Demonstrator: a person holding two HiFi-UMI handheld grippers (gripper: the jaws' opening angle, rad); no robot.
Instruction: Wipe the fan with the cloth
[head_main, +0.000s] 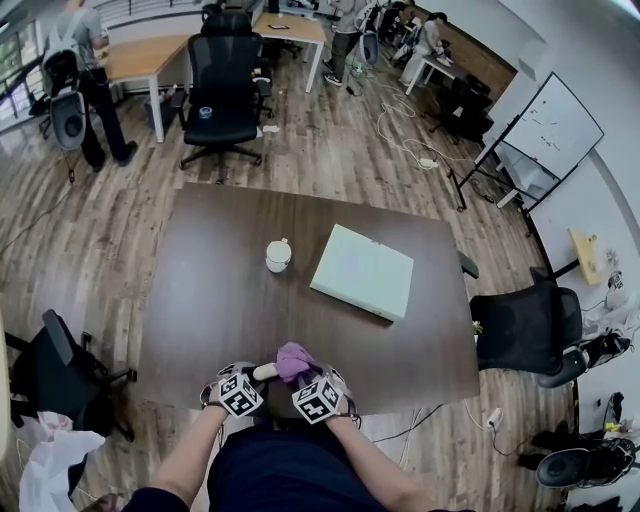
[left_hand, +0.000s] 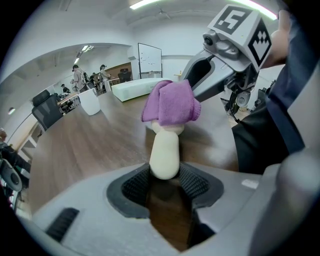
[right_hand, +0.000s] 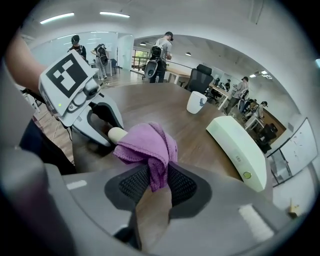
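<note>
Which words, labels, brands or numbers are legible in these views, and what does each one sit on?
No legible text in any view.
Marker cubes: black-and-white square patterns, not words.
White mug: small blue mark, too small to read.
White box: tiny marks near its round button, too blurred to read.
Whiteboard: a few strokes, too small to read.

Our head camera looks steeply down from high above on the whole brown surface (head_main: 200, 300) and the floor (head_main: 330, 150) around it. The camera on the left tool (left_hand: 165, 186) sits close behind its jaws, looks across the surface and takes in the right tool (right_hand: 159, 186), whose camera looks back likewise. All three views share the fan (left_hand: 164, 155), the purple cloth (head_main: 293, 360), the white box (head_main: 362, 272) and the cup (head_main: 278, 256).
</note>
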